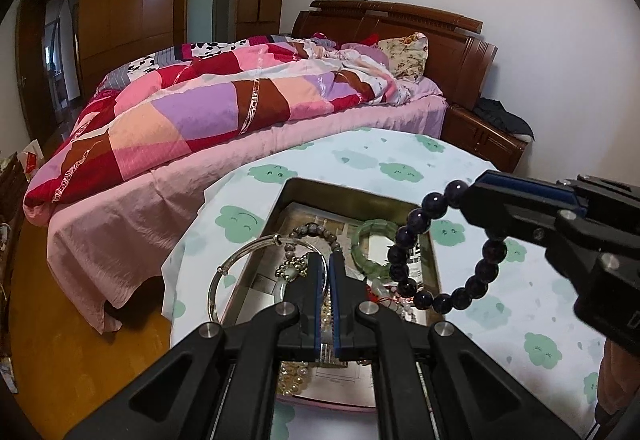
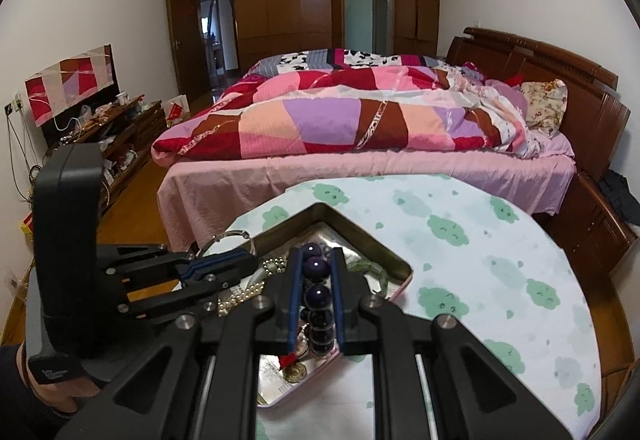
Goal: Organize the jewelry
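A metal tin [image 1: 352, 192] on the table holds mixed jewelry: a green jade bangle [image 1: 360, 240], a brown bead bracelet [image 1: 316, 230], pearls [image 1: 294, 374] and a pendant. My left gripper [image 1: 327, 260] is shut on a thin silver bangle [image 1: 224, 272], which hangs over the tin's left edge. My right gripper [image 1: 472, 196] is shut on a dark purple bead bracelet [image 1: 416, 220] and holds it above the tin. In the right wrist view the purple beads [image 2: 316, 268] sit between the right gripper's [image 2: 316, 256] fingers, with the tin [image 2: 352, 232] below and the left gripper [image 2: 248, 260] at left.
The round table has a white cloth with green clouds [image 2: 480, 260]. A bed with a patchwork quilt [image 2: 340, 120] stands just beyond it. A low cabinet with clutter [image 2: 108, 128] is at the left wall. Wardrobes and a doorway are at the back.
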A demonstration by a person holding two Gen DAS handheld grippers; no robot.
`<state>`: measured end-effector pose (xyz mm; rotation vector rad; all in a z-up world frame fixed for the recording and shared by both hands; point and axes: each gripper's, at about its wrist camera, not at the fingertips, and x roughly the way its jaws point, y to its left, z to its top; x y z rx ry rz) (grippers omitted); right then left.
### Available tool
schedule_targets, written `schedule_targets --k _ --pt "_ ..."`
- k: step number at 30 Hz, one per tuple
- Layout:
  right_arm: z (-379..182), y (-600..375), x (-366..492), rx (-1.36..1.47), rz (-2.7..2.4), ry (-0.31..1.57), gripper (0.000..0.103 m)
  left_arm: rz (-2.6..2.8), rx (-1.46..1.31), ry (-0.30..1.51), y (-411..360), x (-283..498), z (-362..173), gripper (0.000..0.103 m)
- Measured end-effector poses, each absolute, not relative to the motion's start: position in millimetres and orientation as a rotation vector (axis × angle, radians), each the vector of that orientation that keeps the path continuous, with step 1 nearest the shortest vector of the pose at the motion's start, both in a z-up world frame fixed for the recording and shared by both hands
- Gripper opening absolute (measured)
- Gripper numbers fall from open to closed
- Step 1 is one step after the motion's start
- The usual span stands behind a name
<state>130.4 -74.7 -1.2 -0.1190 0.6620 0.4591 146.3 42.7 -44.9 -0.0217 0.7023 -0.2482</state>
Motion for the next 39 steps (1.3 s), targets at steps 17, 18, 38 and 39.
schedule_targets --k 17,18,38,39 --pt "-40 -72 150 -0.074 0.466 0.77 0.017 -0.239 0.004 0.722 37 150 -61 0.002" --pt "-42 -72 151 -0.07 0.467 0.779 0.017 -0.248 -0.002 0.729 37 150 -62 0.002" --pt "-15 -126 93 0.031 0.315 0.654 0.079 -0.02 -0.093 0.569 74 94 -24 0.088" --pt "-14 -128 91 0.035 0.309 0.648 0.079 -0.009 -0.088 0.562 75 91 -22 0.088"
